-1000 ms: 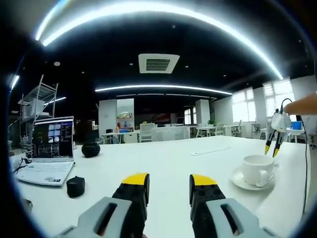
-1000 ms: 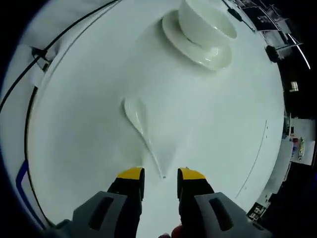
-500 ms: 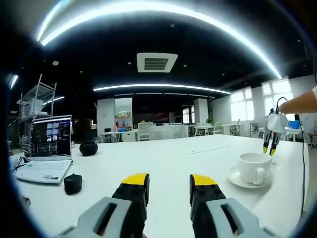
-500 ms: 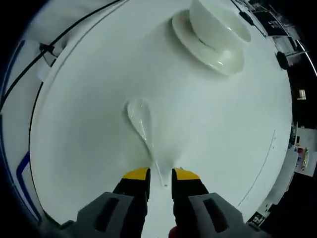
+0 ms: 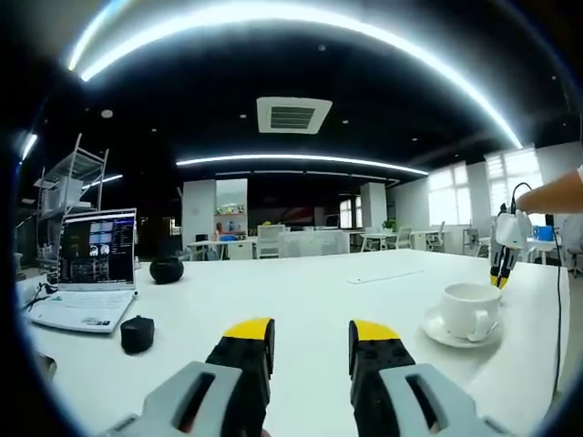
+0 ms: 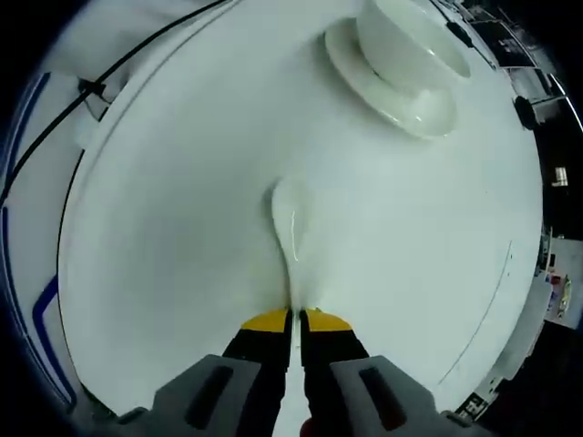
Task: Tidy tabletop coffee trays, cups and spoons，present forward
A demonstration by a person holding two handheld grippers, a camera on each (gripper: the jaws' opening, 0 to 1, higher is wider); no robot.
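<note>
Right gripper view: right claw (image 6: pixel 291 317) pinches spoon (image 6: pixel 290 228) handle tip; cup (image 6: pixel 412 43) at 1 o'clock; thin grip risks slipping.

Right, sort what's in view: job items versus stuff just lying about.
Job items:
spoon, clamped by the right gripper
cup
saucer

Lying about:
laptop
small black object
black round thing
cable
</note>
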